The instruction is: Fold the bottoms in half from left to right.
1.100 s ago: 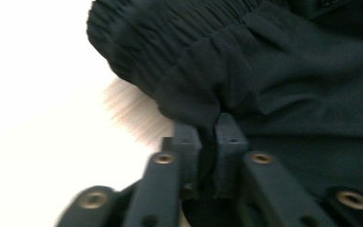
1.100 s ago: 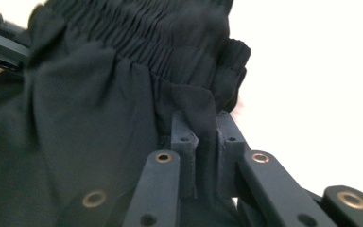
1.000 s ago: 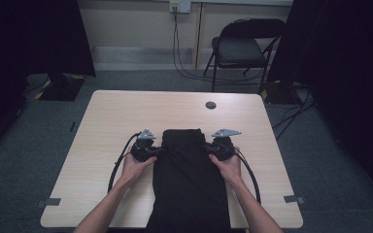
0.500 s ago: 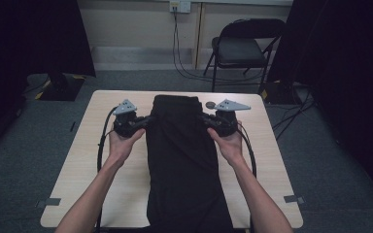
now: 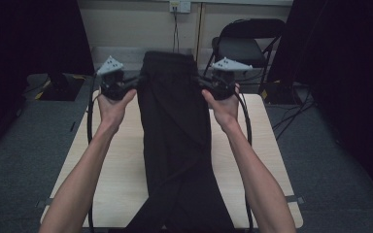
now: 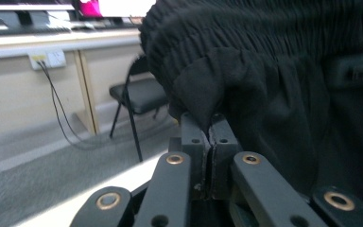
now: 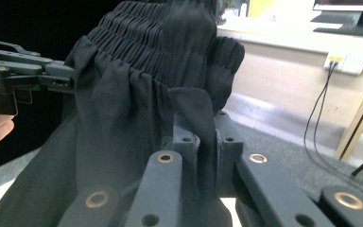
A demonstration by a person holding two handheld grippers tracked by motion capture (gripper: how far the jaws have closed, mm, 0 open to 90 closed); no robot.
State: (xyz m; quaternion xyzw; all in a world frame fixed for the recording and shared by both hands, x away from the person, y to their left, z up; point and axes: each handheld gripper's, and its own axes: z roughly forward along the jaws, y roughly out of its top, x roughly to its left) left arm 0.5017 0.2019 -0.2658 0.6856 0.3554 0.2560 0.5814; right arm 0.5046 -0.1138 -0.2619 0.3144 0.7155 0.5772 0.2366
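Both grippers are clamped on the waistband of the trousers (image 5: 175, 126): left gripper (image 5: 135, 81), right gripper (image 5: 201, 81). The trousers hang above the table (image 5: 121, 160), legs trailing onto it. Lifting step; next calls for an even, level spread

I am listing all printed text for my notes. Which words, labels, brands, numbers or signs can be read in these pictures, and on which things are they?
None can be read.
Black trousers: no label or print visible.
Left gripper and right gripper: no markings legible.
Wall socket: no legible marking.
Monitor: bright screen, contents too blurred to read.
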